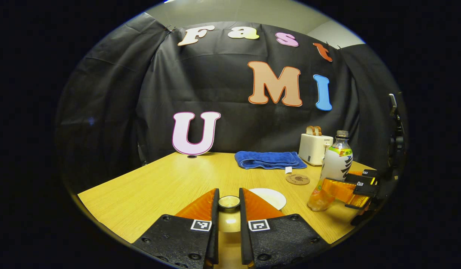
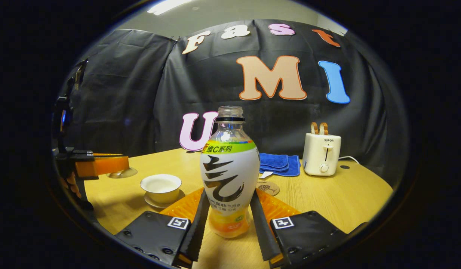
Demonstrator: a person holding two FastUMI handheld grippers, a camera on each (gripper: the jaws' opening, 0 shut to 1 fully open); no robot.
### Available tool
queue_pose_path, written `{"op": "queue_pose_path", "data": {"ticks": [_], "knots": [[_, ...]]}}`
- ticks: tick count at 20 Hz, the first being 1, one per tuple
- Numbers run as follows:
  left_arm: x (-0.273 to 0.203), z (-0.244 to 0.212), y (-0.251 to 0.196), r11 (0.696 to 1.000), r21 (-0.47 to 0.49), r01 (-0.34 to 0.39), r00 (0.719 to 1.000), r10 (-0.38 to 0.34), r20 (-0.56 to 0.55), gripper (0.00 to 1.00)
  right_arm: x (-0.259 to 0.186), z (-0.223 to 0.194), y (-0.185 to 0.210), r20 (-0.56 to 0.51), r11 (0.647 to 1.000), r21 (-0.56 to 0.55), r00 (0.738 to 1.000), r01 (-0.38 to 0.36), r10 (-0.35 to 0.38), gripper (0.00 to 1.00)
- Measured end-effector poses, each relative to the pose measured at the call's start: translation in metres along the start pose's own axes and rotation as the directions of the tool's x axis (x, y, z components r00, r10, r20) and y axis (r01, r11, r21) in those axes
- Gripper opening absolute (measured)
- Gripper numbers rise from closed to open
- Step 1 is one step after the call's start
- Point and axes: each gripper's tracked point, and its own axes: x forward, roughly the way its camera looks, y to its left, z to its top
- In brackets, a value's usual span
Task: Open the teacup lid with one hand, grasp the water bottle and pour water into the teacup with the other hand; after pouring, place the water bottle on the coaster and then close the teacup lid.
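- Teacup (image 2: 161, 186) sits open on its saucer (image 2: 155, 203) on the desk (image 2: 346, 198), to the left of the bottle in the right gripper view.
- Your left gripper (image 1: 229, 215) has its fingers closed on the knob of the lid (image 1: 229, 202). In the right gripper view, the lid (image 2: 122, 172) hangs in the air beside the cup, well off it.
- So the lid step looks done.
- Your right gripper (image 2: 229, 220) has its fingers pressed on both sides of the water bottle (image 2: 229, 175), low down on its body.
- That bottle stands straight up, and it has no cap on top.
- I think you are at the start of the pouring step: the bottle is held, but not yet tipped.
- Next, bring the bottle over to the cup and put its mouth above the bowl.
- Tip it slowly, so the water does not splash out.
- Keep the lid out to the side so the bottle has room.
- Round coaster (image 2: 267, 186) lies just behind the bottle, near the blue towel (image 2: 280, 164). That is where the bottle goes after you pour.
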Motion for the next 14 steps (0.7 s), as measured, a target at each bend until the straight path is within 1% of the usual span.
{"op": "queue_pose_path", "data": {"ticks": [4,7,9,12,14], "knots": [[-0.001,0.0,0.01,1.0,-0.02,-0.011,1.0,0.011,0.003,0.21,0.005,0.002,0.002,-0.026,0.996,-0.094,1.0,0.012,-0.015,0.65],[-0.003,-0.003,0.018,0.999,-0.032,-0.02,1.0,0.02,0.0,0.21,0.011,0.005,-0.004,-0.031,0.977,-0.212,0.998,0.04,-0.047,0.64],[-0.004,-0.005,0.024,0.999,-0.045,-0.029,1.0,0.029,-0.002,0.21,0.014,0.012,-0.01,-0.014,0.949,-0.309,0.997,0.065,-0.073,0.64],[-0.006,-0.009,0.033,0.997,-0.057,-0.046,0.999,0.046,-0.01,0.21,0.018,0.02,-0.012,0.02,0.886,-0.455,0.996,0.087,-0.088,0.66],[-0.008,-0.01,0.039,0.997,-0.055,-0.057,0.998,0.057,-0.011,0.21,0.019,0.02,-0.01,0.036,0.848,-0.522,0.996,0.091,-0.085,0.66]]}}
